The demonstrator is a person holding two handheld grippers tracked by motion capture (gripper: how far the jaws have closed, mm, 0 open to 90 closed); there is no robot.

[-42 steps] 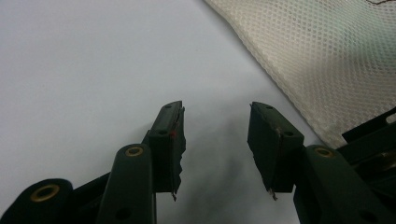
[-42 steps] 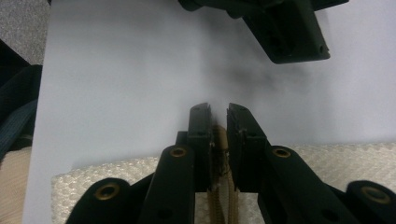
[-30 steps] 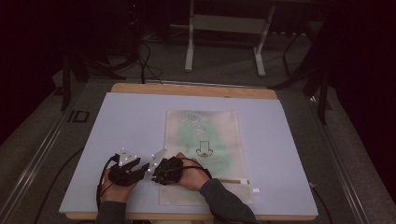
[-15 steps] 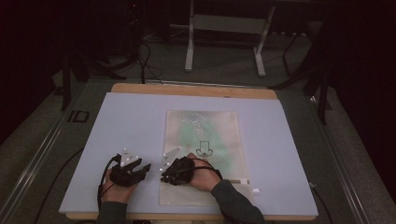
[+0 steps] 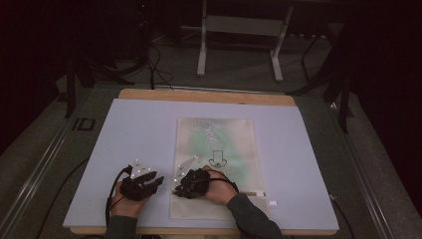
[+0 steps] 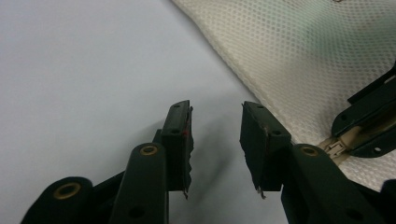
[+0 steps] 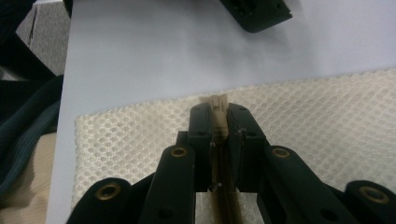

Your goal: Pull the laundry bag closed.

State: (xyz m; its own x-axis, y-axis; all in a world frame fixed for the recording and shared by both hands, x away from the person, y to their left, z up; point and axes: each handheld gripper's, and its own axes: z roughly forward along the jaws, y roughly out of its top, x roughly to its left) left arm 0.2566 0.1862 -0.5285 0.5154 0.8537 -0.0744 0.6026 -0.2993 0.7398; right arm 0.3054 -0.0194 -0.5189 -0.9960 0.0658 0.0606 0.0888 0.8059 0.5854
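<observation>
A cream mesh bag (image 5: pixel 219 144) with a green print lies flat on the white board (image 5: pixel 144 129). My right gripper (image 5: pixel 176 190) is at the bag's near left corner, shut on the beige zipper pull (image 7: pixel 217 105); the mesh (image 7: pixel 317 112) spreads under its jaws. My left gripper (image 5: pixel 157 179) rests just left of the bag on the board. In the left gripper view my left gripper (image 6: pixel 215 112) is open, its jaws have just been closing, and only bare board lies between them. The bag's edge (image 6: pixel 299 51) and the right gripper (image 6: pixel 369 126) are to its right.
The board lies on a wooden table (image 5: pixel 204 95). A small white tag (image 5: pixel 272 202) sits by the bag's near right corner. A metal stand (image 5: pixel 239 45) and cables (image 5: pixel 149 64) are on the floor beyond the table.
My right hand has shifted a little to the right along the bag's near edge with the zipper pull in its jaws. The left hand has stayed where it was.
</observation>
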